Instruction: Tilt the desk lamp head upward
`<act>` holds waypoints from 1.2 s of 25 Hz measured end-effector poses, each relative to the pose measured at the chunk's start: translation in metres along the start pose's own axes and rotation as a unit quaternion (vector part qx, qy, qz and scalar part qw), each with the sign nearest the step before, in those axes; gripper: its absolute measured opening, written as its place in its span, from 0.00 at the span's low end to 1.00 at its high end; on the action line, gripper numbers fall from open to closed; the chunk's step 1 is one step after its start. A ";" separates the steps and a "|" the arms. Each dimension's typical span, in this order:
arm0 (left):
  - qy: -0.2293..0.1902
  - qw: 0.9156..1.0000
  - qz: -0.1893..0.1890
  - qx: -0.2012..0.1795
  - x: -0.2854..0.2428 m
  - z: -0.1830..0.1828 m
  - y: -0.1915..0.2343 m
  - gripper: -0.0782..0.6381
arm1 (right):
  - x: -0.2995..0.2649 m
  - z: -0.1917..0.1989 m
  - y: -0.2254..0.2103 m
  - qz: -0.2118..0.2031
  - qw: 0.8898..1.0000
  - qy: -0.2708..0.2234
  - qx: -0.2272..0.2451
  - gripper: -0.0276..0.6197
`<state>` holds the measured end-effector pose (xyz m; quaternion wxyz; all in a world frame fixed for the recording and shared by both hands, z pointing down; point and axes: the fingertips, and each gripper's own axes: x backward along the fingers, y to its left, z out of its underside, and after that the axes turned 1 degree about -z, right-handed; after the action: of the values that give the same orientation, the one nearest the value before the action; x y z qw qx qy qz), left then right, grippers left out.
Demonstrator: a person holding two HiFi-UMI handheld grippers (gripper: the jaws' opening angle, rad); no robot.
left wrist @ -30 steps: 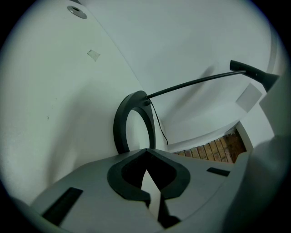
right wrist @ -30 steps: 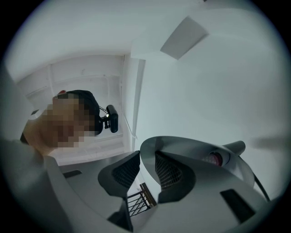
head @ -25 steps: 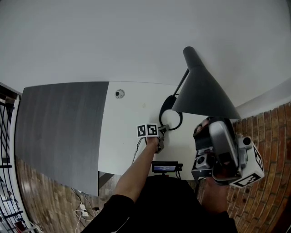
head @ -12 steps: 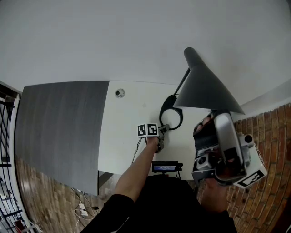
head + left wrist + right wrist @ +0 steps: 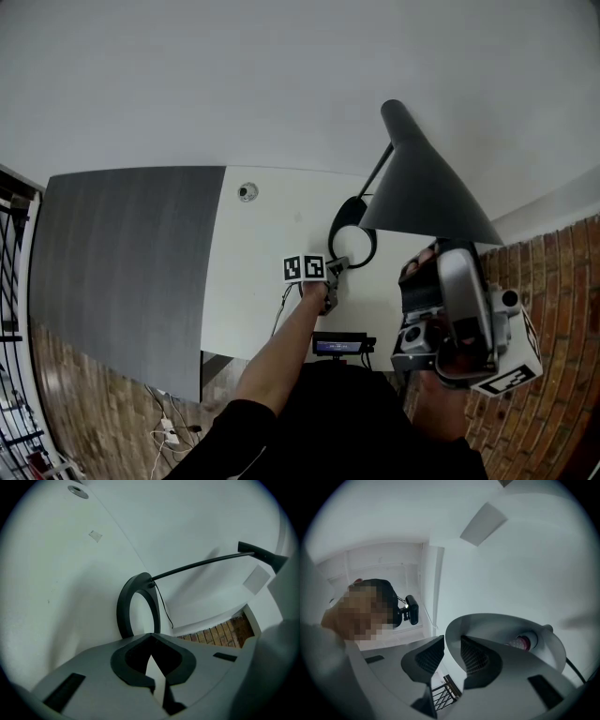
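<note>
1. Lamp position: the desk lamp stands at the right end of the white desk (image 5: 253, 281). Its ring base (image 5: 330, 230) lies flat on the desk. The thin stem (image 5: 375, 171) rises away from the person to the lamp head (image 5: 422, 187).
2. Lamp head axis: the dark cone runs from its narrow end, far from the person, to its wide rim, near the person. The wide rim is directly above the right gripper (image 5: 433, 255).
3. Right gripper state: in the right gripper view, the right gripper (image 5: 451, 638) is clenched on the rim of the lamp head (image 5: 497, 625). 1 jaw is outside the shade wall and 1 is inside. The bulb (image 5: 520, 642) is visible deeper inside the shade.
4. Left gripper state: the left gripper (image 5: 335, 266) is low on the desk, just beside the ring base. In the left gripper view, the left gripper (image 5: 150, 637) has its jaw tips together with nothing between them. The ring base (image 5: 123, 616) lies just beyond the tips, and contact cannot be confirmed.
5. Governing relation: the right gripper holds the near, wide end of the cone, and the pivot appears to be at the far end, where the stem meets the head. Raising the gripped rim should therefore swing the opening upward.
6. Nearer tool: the right gripper is on the head. The left gripper is well below the head, placed to steady the base.
</note>
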<state>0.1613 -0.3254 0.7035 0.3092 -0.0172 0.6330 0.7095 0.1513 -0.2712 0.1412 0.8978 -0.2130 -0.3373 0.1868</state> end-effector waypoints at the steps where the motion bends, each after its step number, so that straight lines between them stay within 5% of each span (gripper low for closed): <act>1: 0.000 1.000 0.000 0.000 0.000 0.000 0.000 0.12 | -0.001 -0.001 -0.001 0.000 1.000 0.001 0.000 0.21; 30: 0.004 1.000 -0.002 -0.006 -0.003 0.001 -0.001 0.12 | -0.015 -0.019 -0.008 0.016 0.997 -0.018 -0.079 0.21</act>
<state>0.1642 -0.3259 0.7044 0.3080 -0.0233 0.6299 0.7126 0.1552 -0.2894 0.1246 0.8686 -0.2849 -0.3640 0.1784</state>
